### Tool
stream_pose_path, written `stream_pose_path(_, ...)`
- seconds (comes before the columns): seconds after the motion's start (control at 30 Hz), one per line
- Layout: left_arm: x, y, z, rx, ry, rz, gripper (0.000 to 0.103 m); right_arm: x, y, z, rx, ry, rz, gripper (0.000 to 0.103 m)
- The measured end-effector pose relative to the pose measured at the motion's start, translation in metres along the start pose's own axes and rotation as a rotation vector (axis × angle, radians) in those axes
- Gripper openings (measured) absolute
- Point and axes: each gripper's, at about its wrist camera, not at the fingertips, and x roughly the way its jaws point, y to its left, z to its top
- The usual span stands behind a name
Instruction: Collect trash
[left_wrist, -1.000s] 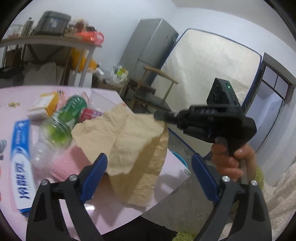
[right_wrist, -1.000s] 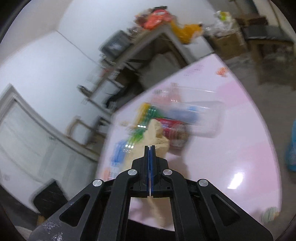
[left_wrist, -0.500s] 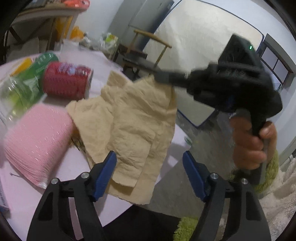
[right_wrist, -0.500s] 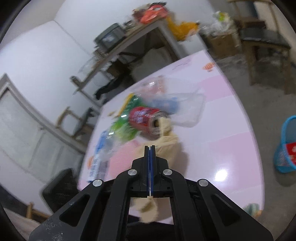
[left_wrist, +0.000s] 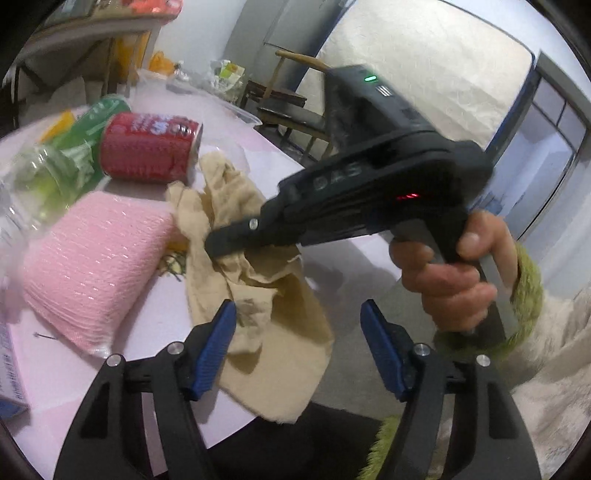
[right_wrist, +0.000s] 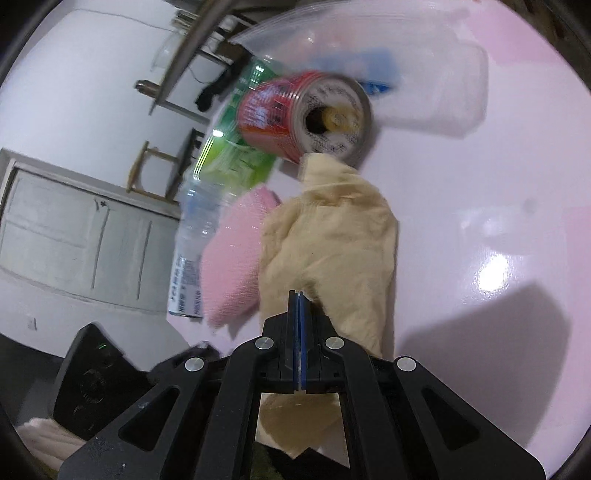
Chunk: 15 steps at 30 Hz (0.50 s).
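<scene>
- Right claw (right_wrist: 297, 295): jaws pressed flat together on a fold of the tan paper napkin (right_wrist: 332, 236); the blue pads show as one thin seam with paper bunched just past the tips.
- Tan paper napkin (left_wrist: 255, 295): crumpled sheet at the near edge of the pink tabletop (right_wrist: 480, 206), part lifted by the claw, its lower flap hanging over the edge.
- Left claw (left_wrist: 297, 343): spread wide, holding nothing, hovering just beside the napkin's hanging flap.
- Red can (left_wrist: 149, 147): on its side, open end touching the napkin's far tip.
- Pink packet (left_wrist: 92, 266): lies against the napkin's left side, touching it.
- Clear plastic bottle (right_wrist: 192, 236) with green label: beside the can and packet; its shape is blurred in both views.
- Clear plastic bag (right_wrist: 406, 74): flat on the tabletop beyond the can.
- Step in hand, as judged: carrying the napkin clear of the pile; no bin shows in either view.
- Handling advice: thin paper tears readily, so lift up and away from the can, not dragging across it; the pinch holds a fold only, so keep it firm and move smoothly. The left claw could gather the loose flap if it snags on the packet or trails.
</scene>
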Motion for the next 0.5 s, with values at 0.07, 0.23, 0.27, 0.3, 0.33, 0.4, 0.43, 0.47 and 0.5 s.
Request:
stream_pose_path(0.07,-0.002,-0.006,-0.003,0.053,0.006,0.047,0.068,0.002,-0.006,0.001,0.027,0.018,0.024,0.0)
stream_pose_path(0.23,0.003,-0.021,-0.001,0.145,0.021,0.159,0.068,0.003,-0.02,0.003,0.109,0.044,0.105,0.0)
stream_pose_path(0.27,0.003,-0.022,0.0,0.148,0.016,0.169,0.068,0.002,-0.023,0.003,0.12,0.045,0.114,0.0)
stream_pose_path(0.3,-0.001,-0.021,-0.001,0.153,0.008,0.183,0.068,0.002,-0.024,0.003,0.129,0.046,0.121,0.0)
stream_pose_path(0.33,-0.001,-0.023,0.0,0.162,-0.004,0.205,0.068,0.002,-0.025,0.002,0.144,0.046,0.129,0.0)
stream_pose_path(0.4,0.0,-0.025,0.001,0.166,-0.008,0.229,0.068,0.003,-0.028,0.001,0.168,0.05,0.147,0.0)
stream_pose_path(0.43,0.003,-0.023,0.002,0.16,0.0,0.25,0.068,0.003,-0.029,-0.001,0.185,0.054,0.159,0.0)
stream_pose_path(0.47,0.003,-0.023,0.001,0.152,0.01,0.261,0.068,0.002,-0.03,-0.002,0.198,0.054,0.167,0.0)
stream_pose_path(0.5,0.005,-0.021,0.002,0.14,0.019,0.267,0.068,0.004,-0.033,-0.002,0.21,0.052,0.173,0.0)
